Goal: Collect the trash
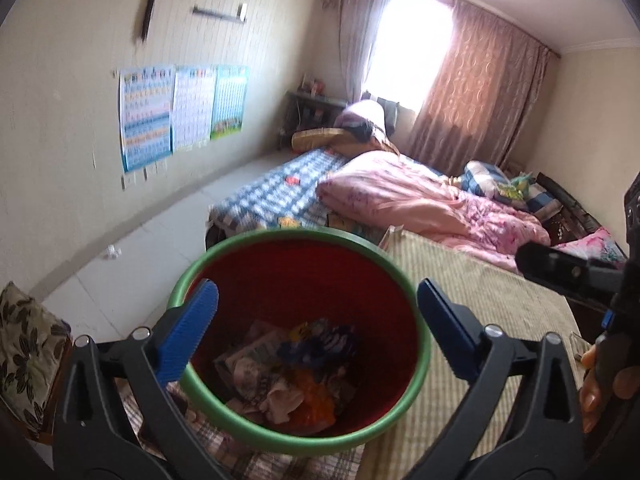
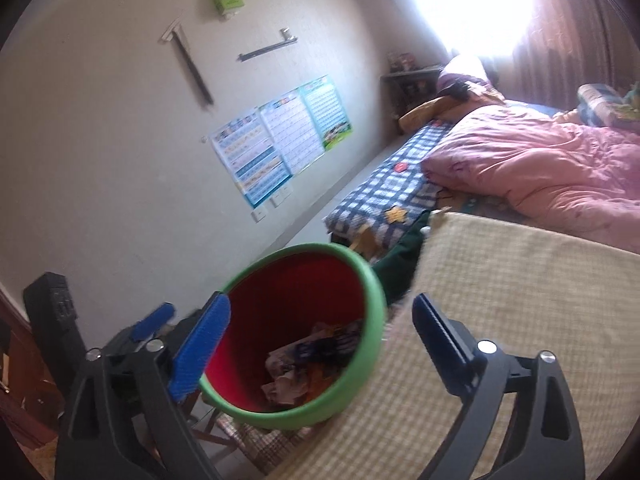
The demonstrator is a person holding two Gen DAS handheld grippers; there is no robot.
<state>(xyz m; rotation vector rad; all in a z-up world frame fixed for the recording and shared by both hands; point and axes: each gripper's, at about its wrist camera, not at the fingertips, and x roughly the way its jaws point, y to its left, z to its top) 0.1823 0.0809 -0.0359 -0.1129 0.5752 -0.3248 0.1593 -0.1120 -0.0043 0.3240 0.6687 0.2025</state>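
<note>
One red bin with a green rim (image 1: 423,354), holding a heap of crumpled wrappers and paper (image 1: 294,376), sits at the near corner of the bed on a beige checked cover (image 1: 480,300). Two grippers: left gripper (image 1: 318,330) and right gripper (image 2: 322,344) both spread wide over the bin mouth, nothing between the pads. Room: one pink quilt (image 1: 420,200), one blue-white checked blanket (image 1: 276,192), three charts (image 1: 180,114) side by side on the cream wall, brown curtains (image 1: 476,92) at one bright window.
</note>
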